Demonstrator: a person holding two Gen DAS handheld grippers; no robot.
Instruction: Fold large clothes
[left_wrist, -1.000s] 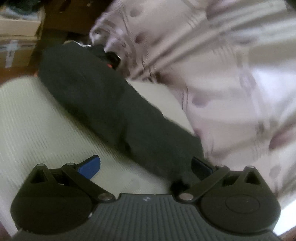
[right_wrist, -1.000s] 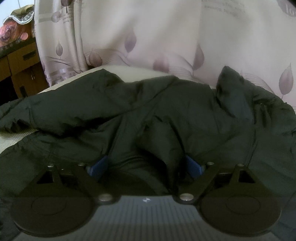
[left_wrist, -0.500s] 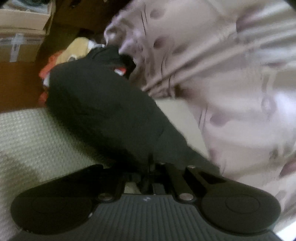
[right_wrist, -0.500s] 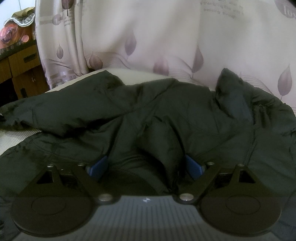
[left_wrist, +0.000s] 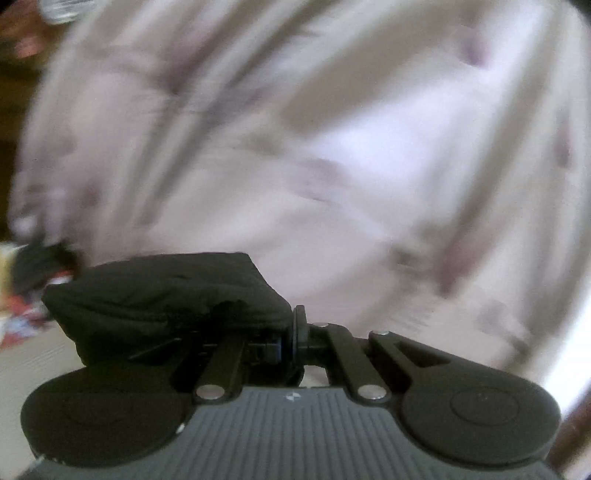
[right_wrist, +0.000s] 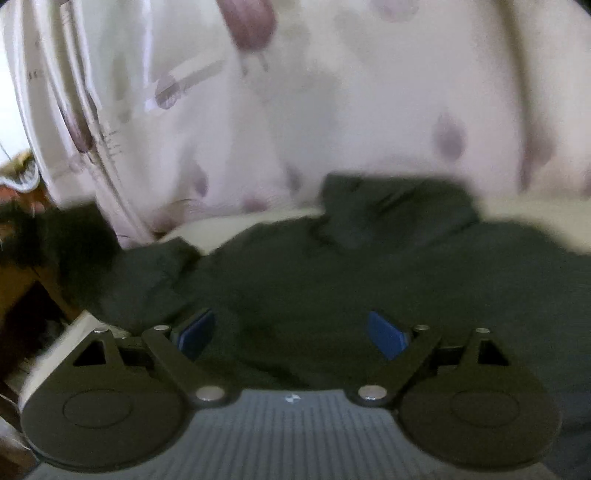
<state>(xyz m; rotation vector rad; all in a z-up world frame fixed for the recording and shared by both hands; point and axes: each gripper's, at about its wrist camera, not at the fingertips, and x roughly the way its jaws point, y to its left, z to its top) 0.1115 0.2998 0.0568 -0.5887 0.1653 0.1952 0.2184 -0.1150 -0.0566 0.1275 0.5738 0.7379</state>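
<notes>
A large dark jacket (right_wrist: 332, 280) lies spread over a pale textured surface (right_wrist: 236, 221) in the right wrist view. My right gripper (right_wrist: 291, 330) is open, its blue pads (right_wrist: 384, 334) just above the jacket's cloth and holding nothing. In the left wrist view my left gripper (left_wrist: 284, 343) is shut on the jacket's sleeve end (left_wrist: 166, 295), which is lifted and bunched over the left finger. The view is blurred by motion.
A pale curtain with purple leaf print (left_wrist: 332, 147) fills the background close ahead; it also hangs behind the jacket in the right wrist view (right_wrist: 332, 92). Wooden furniture (right_wrist: 22, 280) stands at the left. Colourful clutter (left_wrist: 18, 314) lies at the far left.
My left gripper closed on the sleeve and lifted it, swinging toward the curtain. My right gripper pulled up and back from the jacket folds, still open.
</notes>
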